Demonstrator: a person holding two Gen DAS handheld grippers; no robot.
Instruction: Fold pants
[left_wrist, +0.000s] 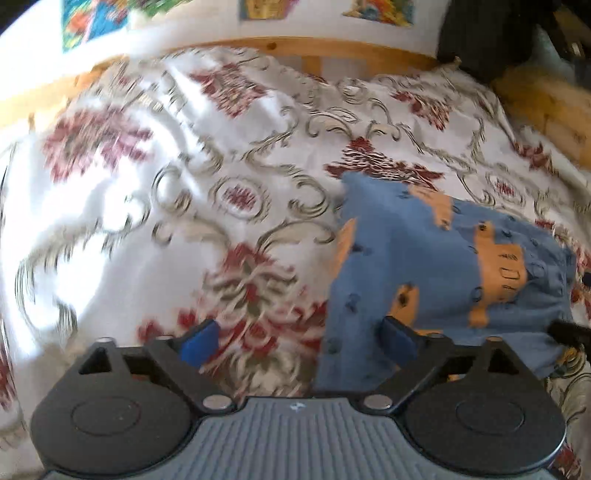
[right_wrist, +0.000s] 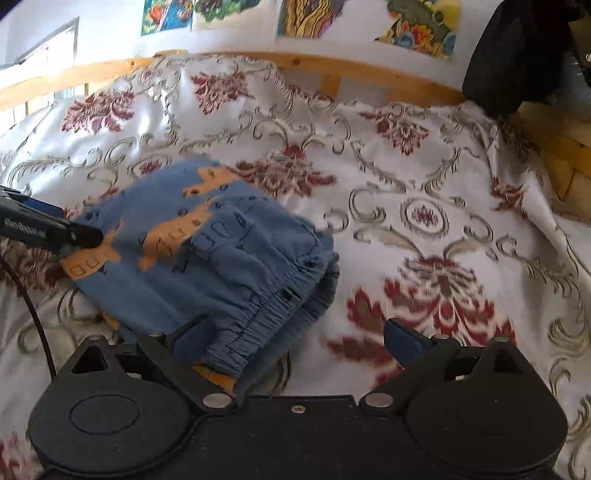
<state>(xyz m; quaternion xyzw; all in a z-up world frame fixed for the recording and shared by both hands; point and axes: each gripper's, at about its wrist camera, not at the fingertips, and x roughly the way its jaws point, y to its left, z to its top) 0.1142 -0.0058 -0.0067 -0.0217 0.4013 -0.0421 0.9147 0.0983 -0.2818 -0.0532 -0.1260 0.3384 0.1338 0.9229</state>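
**A:** Left gripper (left_wrist: 301, 341) first: its blue pads are spread wide with nothing between them. One pad hangs over the floral bedspread (left_wrist: 147, 206), the other over the near left edge of the pants (left_wrist: 436, 266). The right gripper (right_wrist: 295, 338) is also splayed and empty, its left pad over the gathered waistband (right_wrist: 266, 314), its right pad over bare bedspread.

**B:** So neither one has the cloth. What's the job now, as you read it?

**A:** I'd judge the fold is nearly done and the bundle wants tidying or a last flattening. To do it well, come down evenly on both sides and press without dragging, because the bedspread looks slippery and wrinkled and the stack could slide or spring apart.

**B:** And the pants themselves?

**A:** Small, blue, soft knit, printed with orange vehicles and small dark marks. They lie in a compact, rather puffy folded heap on the bed, between the two tools, well short of the wooden bed rail (right_wrist: 258, 61). The elastic waistband is bunched at the right end, with layers showing underneath.
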